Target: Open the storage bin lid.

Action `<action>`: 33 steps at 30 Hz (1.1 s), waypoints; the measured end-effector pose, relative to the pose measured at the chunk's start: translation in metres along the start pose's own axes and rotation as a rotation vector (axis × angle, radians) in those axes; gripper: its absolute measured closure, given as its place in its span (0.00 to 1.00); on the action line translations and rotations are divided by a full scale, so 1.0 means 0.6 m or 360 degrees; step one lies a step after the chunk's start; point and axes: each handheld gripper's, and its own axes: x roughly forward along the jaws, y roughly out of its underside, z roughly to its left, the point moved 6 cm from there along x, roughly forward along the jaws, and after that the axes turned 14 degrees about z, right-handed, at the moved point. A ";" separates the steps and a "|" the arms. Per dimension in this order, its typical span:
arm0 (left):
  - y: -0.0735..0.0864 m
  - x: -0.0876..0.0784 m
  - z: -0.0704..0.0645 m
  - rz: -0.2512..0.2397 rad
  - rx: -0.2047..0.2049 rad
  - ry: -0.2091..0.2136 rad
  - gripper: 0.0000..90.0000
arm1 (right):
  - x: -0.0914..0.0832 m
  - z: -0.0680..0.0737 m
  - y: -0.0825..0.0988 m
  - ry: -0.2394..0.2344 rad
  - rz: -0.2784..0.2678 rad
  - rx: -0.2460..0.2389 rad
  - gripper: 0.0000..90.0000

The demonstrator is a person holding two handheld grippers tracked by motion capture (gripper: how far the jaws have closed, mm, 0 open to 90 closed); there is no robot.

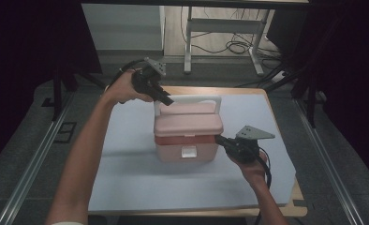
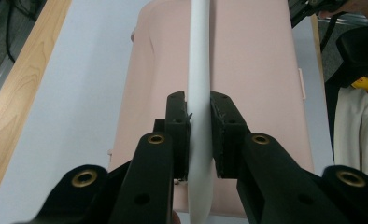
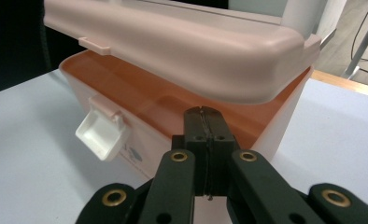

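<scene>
A pink box [image 1: 188,133] with a white carry handle [image 1: 192,99] stands in the middle of the table. My left gripper [image 1: 167,100] comes in from the back left and is shut on the handle [image 2: 200,70], its pads squeezing the bar above the pink lid [image 2: 252,70]. The lid [image 3: 173,46] is lifted a little, leaving a gap above the box body [image 3: 140,135]. A white latch [image 3: 102,135] hangs loose on the front. My right gripper [image 1: 218,138] is at the box's right end; its jaws [image 3: 204,116] are pressed together with nothing between them, just below the lid's rim.
The box rests on a pale blue mat [image 1: 126,178] over a wooden tabletop [image 1: 267,93]. Behind the table are a desk frame [image 1: 220,28] and loose cables [image 1: 239,46] on the floor. Metal rails [image 1: 33,159] run along both sides.
</scene>
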 end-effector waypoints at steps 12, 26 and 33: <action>0.002 0.002 0.002 0.0014 -0.0010 -0.0022 0.86 | 0.014 0.004 -0.009 0.0066 -0.0021 -0.0016 1.00; 0.017 -0.022 0.012 -0.0130 -0.0153 -0.0241 0.61 | 0.014 -0.001 -0.005 0.0090 -0.0025 -0.0002 1.00; 0.044 -0.057 -0.023 -0.0196 -0.0195 -0.0299 0.55 | 0.014 -0.002 -0.006 0.0086 -0.0025 0.0004 1.00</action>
